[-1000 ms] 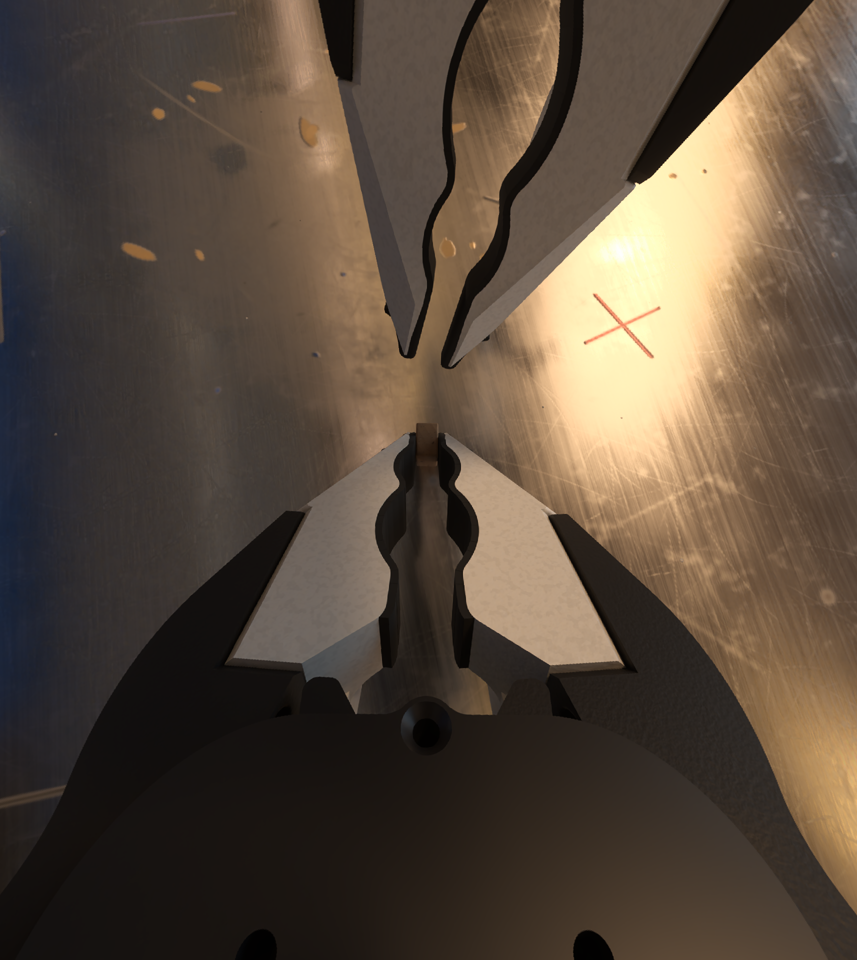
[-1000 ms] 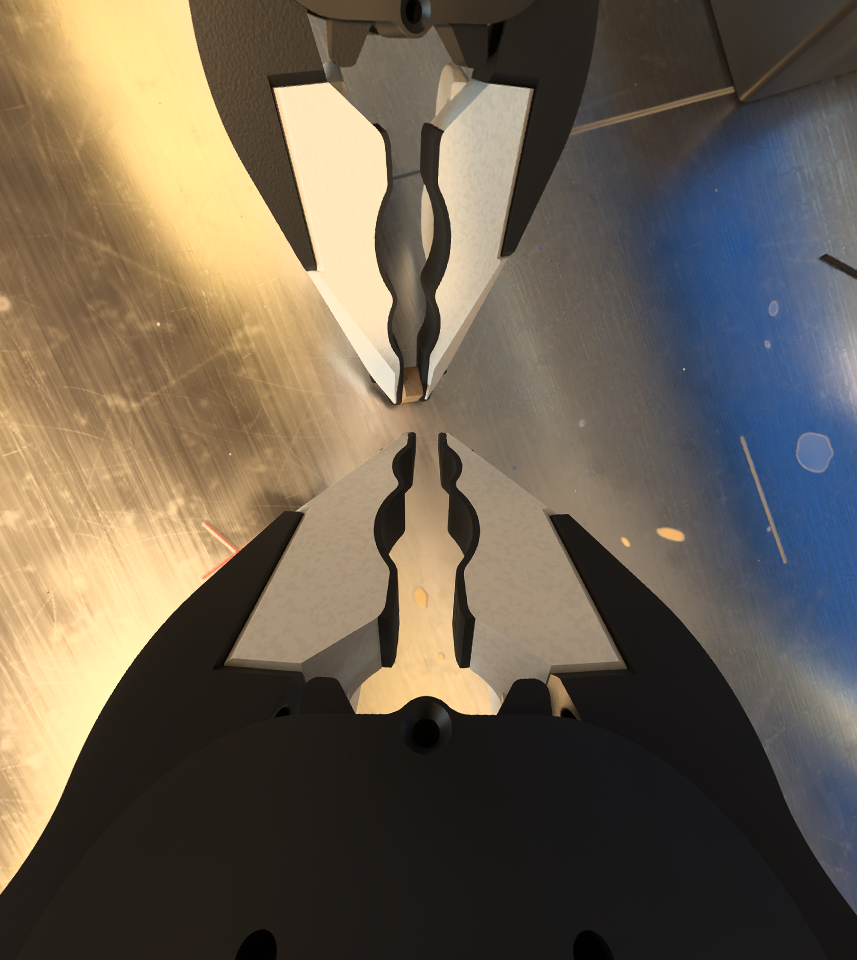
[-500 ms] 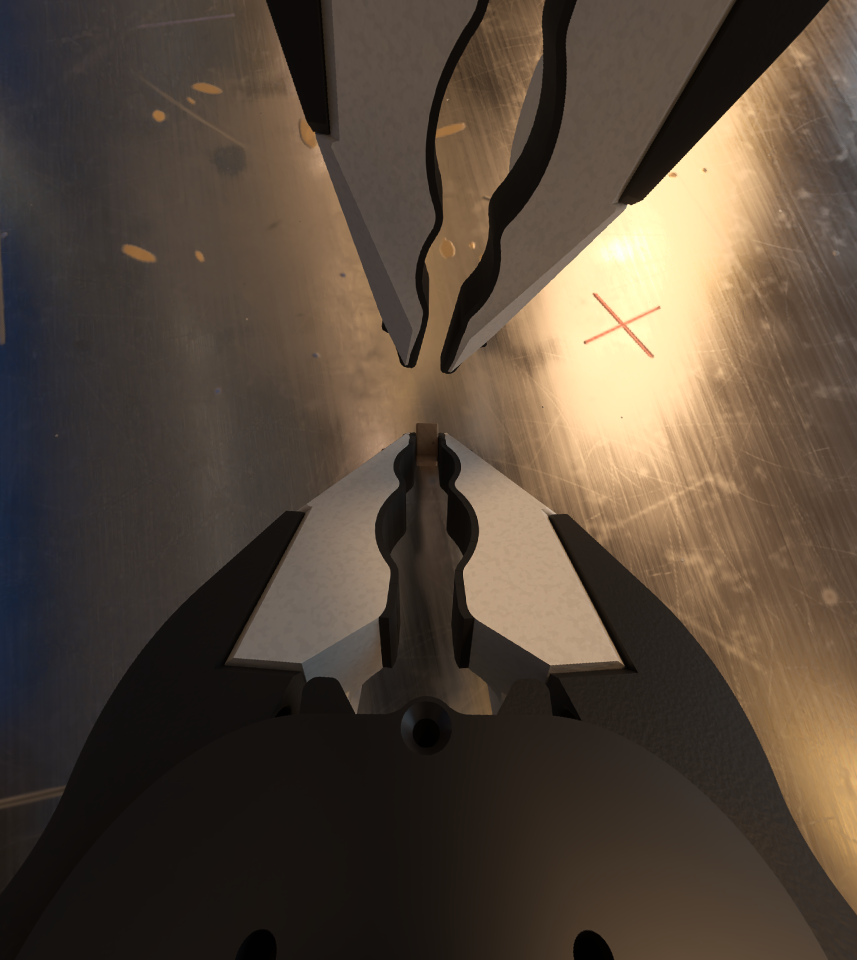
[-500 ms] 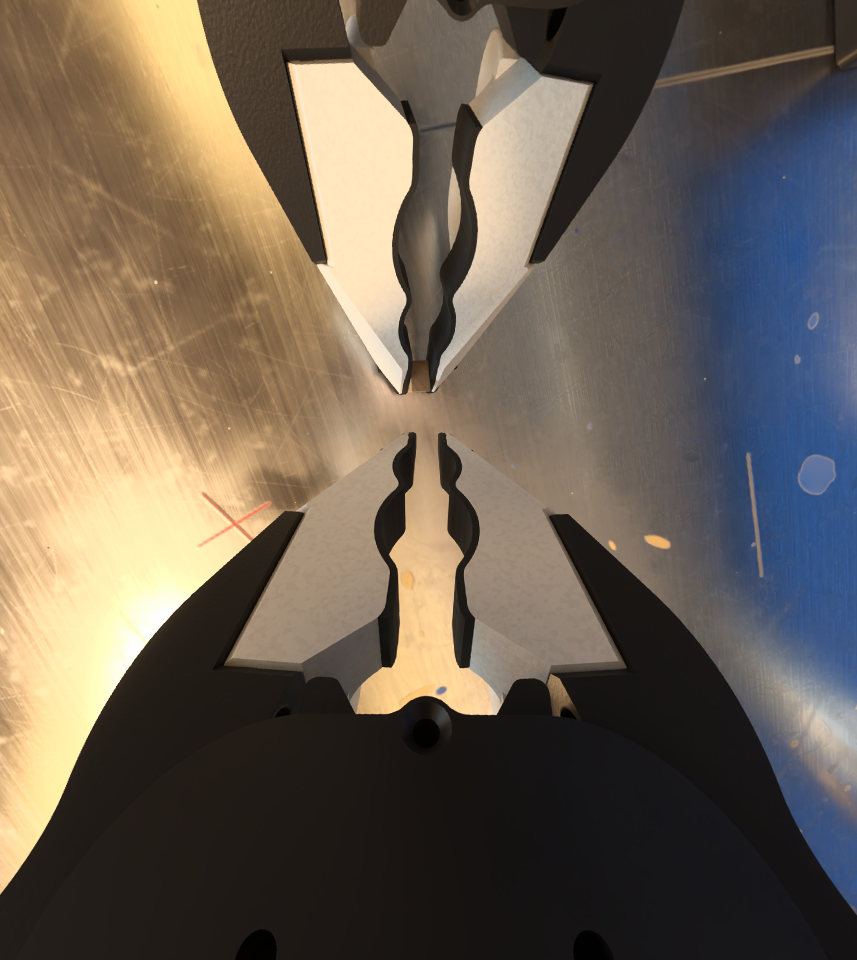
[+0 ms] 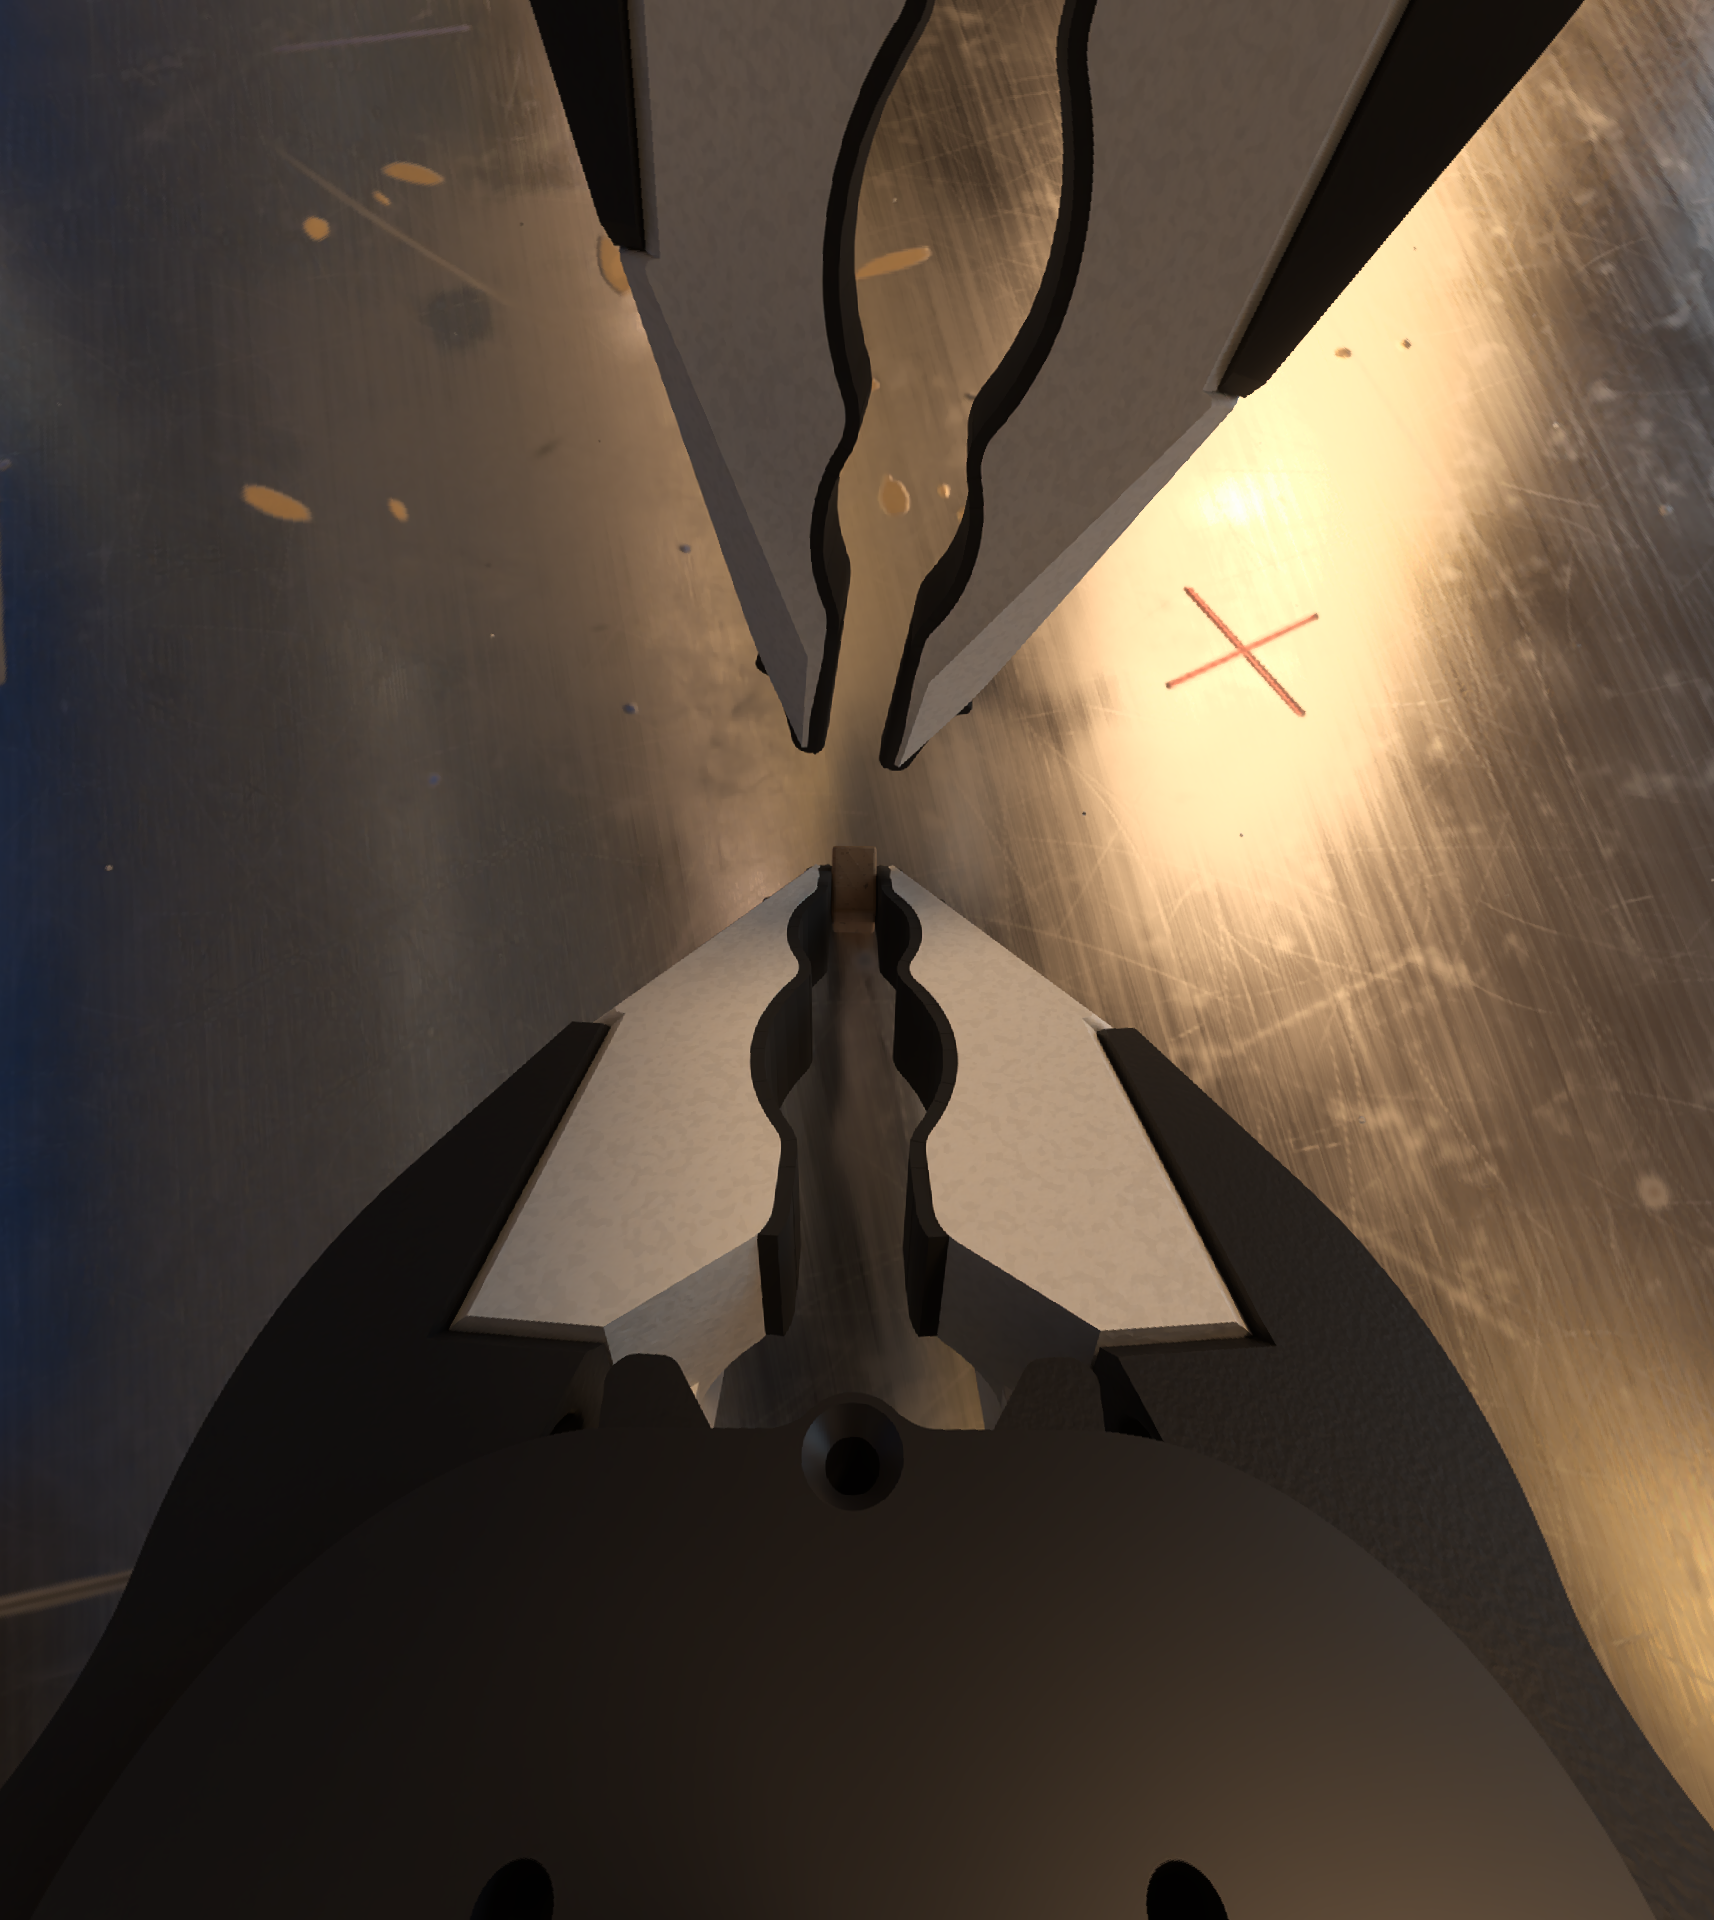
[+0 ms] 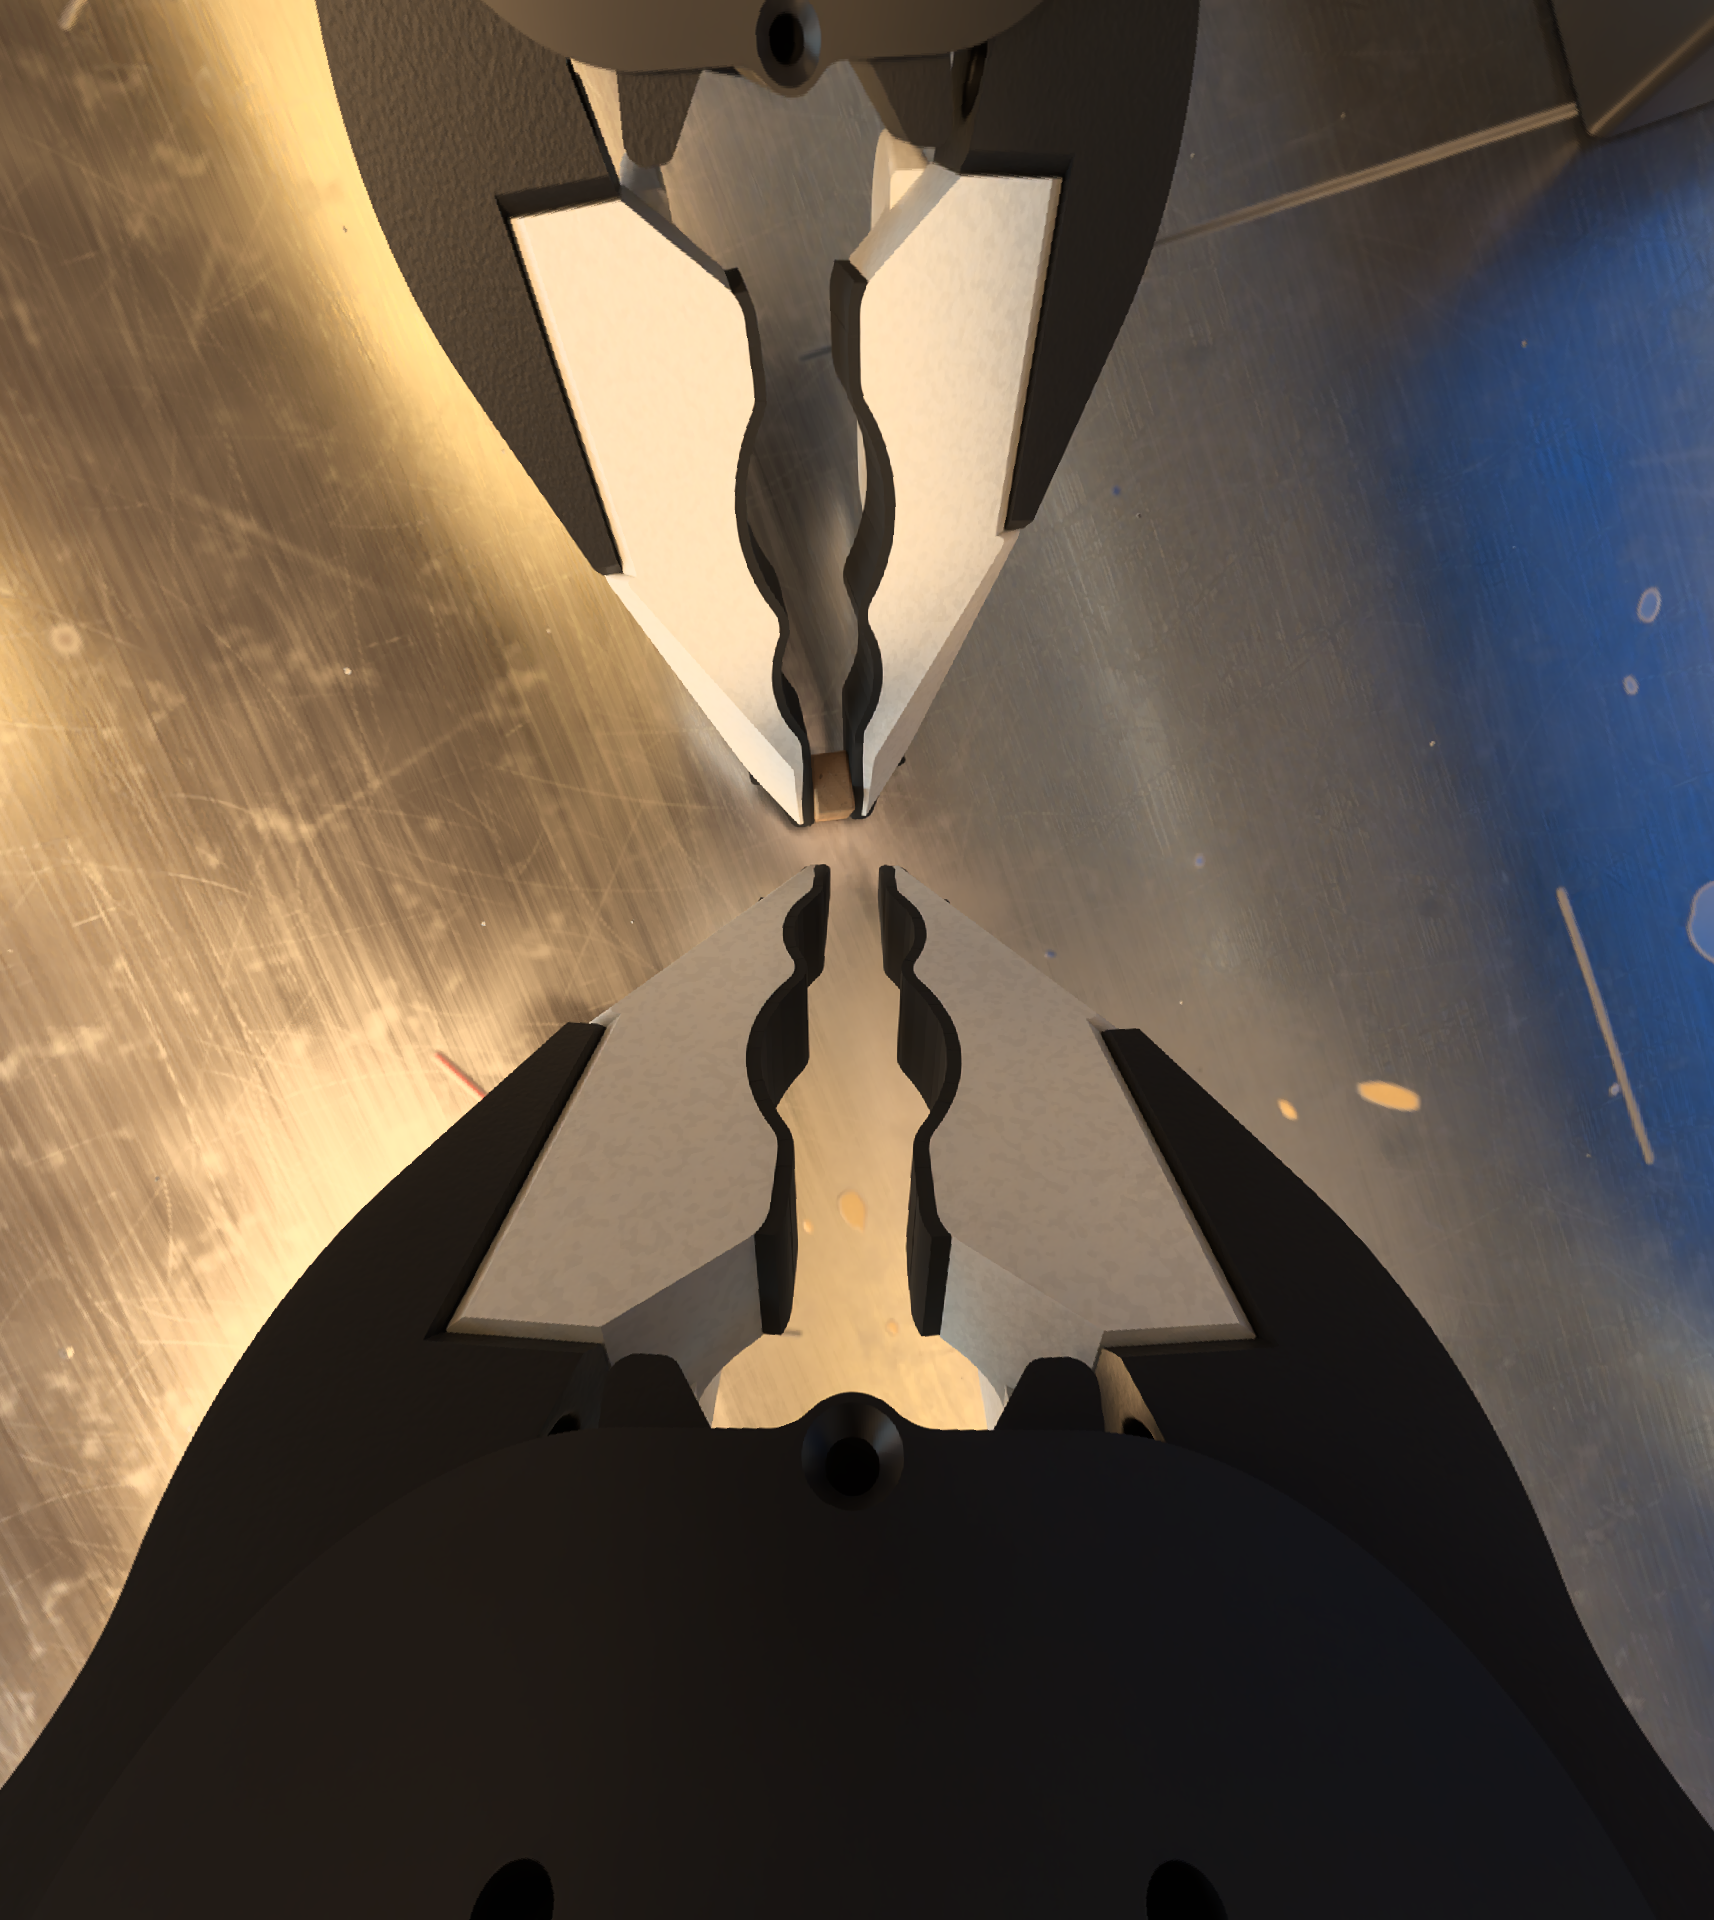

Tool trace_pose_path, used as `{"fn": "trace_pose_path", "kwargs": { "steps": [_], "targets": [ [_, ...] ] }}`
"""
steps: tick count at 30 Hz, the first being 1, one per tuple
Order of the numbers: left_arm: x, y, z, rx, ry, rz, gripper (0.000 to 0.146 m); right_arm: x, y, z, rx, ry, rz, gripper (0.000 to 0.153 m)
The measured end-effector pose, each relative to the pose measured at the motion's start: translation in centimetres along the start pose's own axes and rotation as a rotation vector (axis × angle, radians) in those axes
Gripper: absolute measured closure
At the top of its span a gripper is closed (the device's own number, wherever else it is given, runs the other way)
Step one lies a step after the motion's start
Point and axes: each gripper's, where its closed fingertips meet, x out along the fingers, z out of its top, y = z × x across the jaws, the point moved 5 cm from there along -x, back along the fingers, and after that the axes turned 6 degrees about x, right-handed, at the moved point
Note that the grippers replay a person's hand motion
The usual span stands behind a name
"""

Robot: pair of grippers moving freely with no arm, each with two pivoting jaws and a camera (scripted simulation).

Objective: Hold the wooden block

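Left wrist view: left gripper pinching wooden block (mostly hidden btwn tips); right gripper slightly spread, nothing held.

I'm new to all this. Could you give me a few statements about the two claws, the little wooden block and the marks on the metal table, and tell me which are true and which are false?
1. The left gripper is shut on the wooden block. True.
2. The right gripper also clamps the block. False: nothing sits between its fingertips, and a gap separates them from the block.
3. The two grippers point tip to tip at each other. True.
4. The red cross lies directly under the block. False: it is off to one side on the metal table.
5. The table is spotless. False: it is scratched, with paint flecks.
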Motion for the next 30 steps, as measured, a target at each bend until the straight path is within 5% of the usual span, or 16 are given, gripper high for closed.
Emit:
{"fn": "trace_pose_path", "kwargs": {
  "steps": [30],
  "targets": [
    [0.01,0.00,-0.01,-0.004,-0.001,-0.003,0.139,-0.29,-0.10,-0.02,-0.012,-0.002,-0.002,0.143]
  ]
}}
